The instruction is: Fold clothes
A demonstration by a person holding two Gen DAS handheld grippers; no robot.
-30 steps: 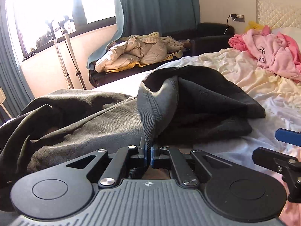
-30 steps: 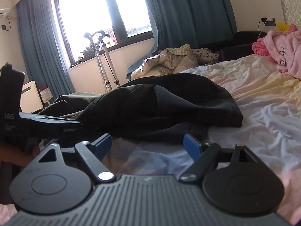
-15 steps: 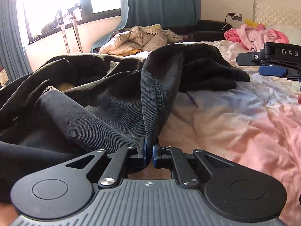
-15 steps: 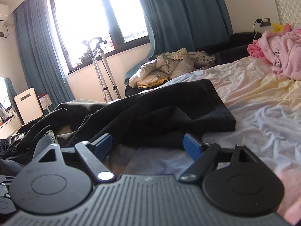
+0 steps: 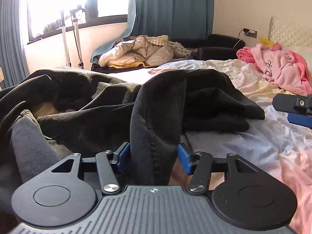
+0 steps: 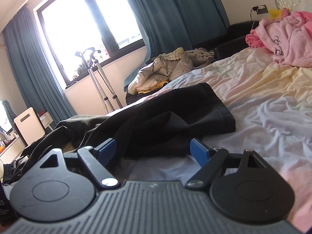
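Dark grey-black trousers (image 5: 87,117) lie bunched on the bed; they also show in the right wrist view (image 6: 171,117). My left gripper (image 5: 153,157) is open, and a raised fold with a stitched seam (image 5: 154,136) stands between its blue pads, untouched by either. My right gripper (image 6: 154,150) is open and empty, low over the sheet at the near edge of the trousers' folded leg end (image 6: 220,109). It also shows at the right edge of the left wrist view (image 5: 296,109).
The bed sheet (image 6: 263,113) is rumpled, white, yellow and pink. A pink robe (image 5: 278,70) lies near the headboard. A beige padded jacket (image 5: 136,52) sits on a dark sofa past the bed. Crutches (image 6: 99,78) lean below the window.
My left gripper has opened and let go of the trouser fold it was pinching. The fold has sagged a little. My right gripper has tilted and moved closer to the trousers.
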